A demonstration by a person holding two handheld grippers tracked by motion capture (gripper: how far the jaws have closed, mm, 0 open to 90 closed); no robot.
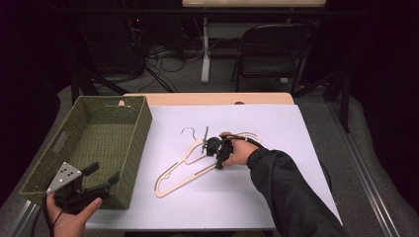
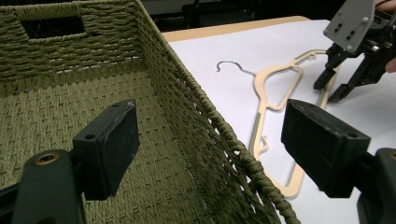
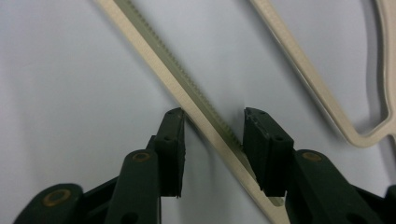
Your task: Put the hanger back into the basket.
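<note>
From the high view, a cream hanger (image 1: 197, 165) with a thin wire hook lies flat on the white sheet (image 1: 276, 197) in the middle of the table, just right of the empty green woven basket (image 1: 133, 143); nothing has been lifted or put anywhere yet, so whatever is meant for the hanger looks barely begun. The right gripper (image 1: 217, 157) is down over the hanger's lower bar, while the left gripper (image 1: 101, 178) hangs at the basket's near corner. In the left gripper view its jaws stand wide apart with nothing between them, one over the basket's inside (image 2: 56, 93) and one past the rim, and the hanger (image 2: 275, 88) shows pale, slim and hollow-framed, with the right gripper (image 2: 332, 91) poised at its far bar. In the right gripper view the jaws straddle the ridged lower bar (image 3: 205, 116), partly open; one pad (image 3: 175, 140) seems to touch it, the other stands just clear, so I judge the grasp not yet closed
</note>
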